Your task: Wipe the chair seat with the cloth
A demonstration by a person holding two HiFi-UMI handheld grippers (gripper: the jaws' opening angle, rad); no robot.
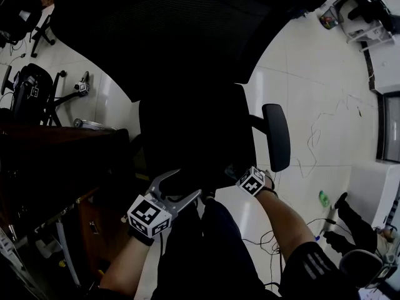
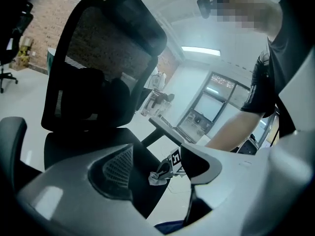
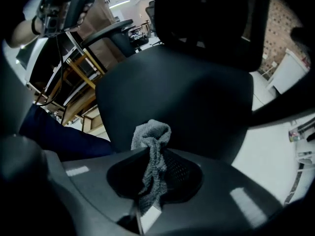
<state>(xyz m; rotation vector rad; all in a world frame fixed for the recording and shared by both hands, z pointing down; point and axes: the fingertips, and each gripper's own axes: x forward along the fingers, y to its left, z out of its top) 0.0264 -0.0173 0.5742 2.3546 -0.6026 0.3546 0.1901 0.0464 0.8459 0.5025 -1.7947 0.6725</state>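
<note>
Grey cloth [image 3: 152, 132] clamped in right gripper [image 3: 151, 162] jaws near chair seat [image 3: 192, 92].

We see a grey, nubbly cloth [image 3: 150, 134] against a plain black chair seat [image 3: 197, 87]. The chair back [image 2: 106, 48] is black too, with a fine mesh weave. The left gripper [image 1: 183, 185] is pale grey, its cube printed with black-and-white squares; the right gripper [image 3: 149, 181] looks a darker grey. The floor [image 1: 312, 74] is glossy white tile, the wall [image 2: 47, 14] reddish-brown brick, the trousers [image 3: 59, 132] dark blue.
</note>
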